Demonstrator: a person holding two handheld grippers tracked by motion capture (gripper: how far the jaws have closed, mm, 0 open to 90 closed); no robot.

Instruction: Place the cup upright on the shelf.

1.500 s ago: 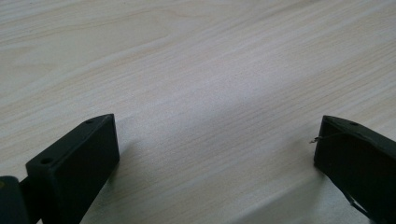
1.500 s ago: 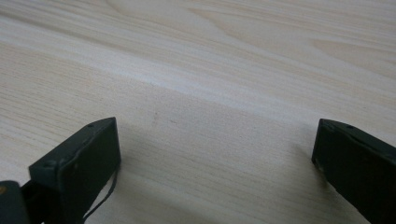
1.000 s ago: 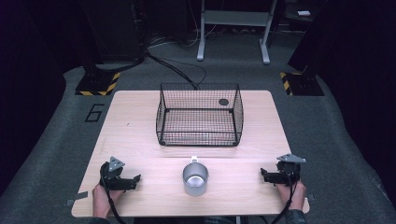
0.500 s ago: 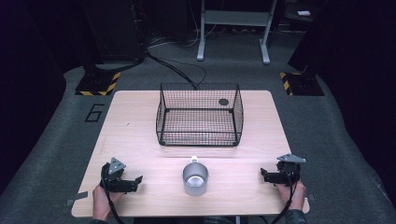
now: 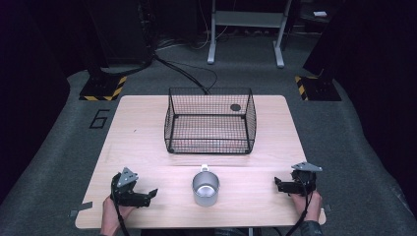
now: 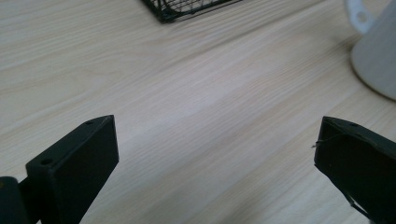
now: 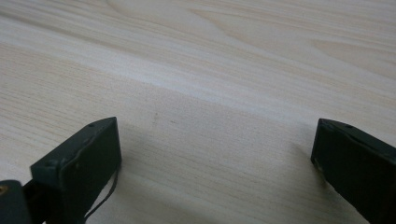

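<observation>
While both tools rest low at the near edge of the pale wood-grain surface [image 5: 147, 142], a small metal mug [image 5: 205, 188] stands upright between them, well apart from each. It is a plain cylinder with a dull silvery sheen, open at the top, and its looped handle points away toward the wire basket [image 5: 210, 120]. That basket is black mesh, boxy with rounded corners, and sits just beyond the mug at the middle of the surface; a dark round spot shows at its far right corner, though I cannot tell what it is.

The left tool [image 5: 145, 196] lies angled toward the mug, its blocky black jaws spread wide over bare wood, with the mug's pale wall at the upper right of the left gripper view. The right tool [image 5: 279, 185] points leftward, jaws likewise spread and holding nothing. A hand grips each from below.
</observation>
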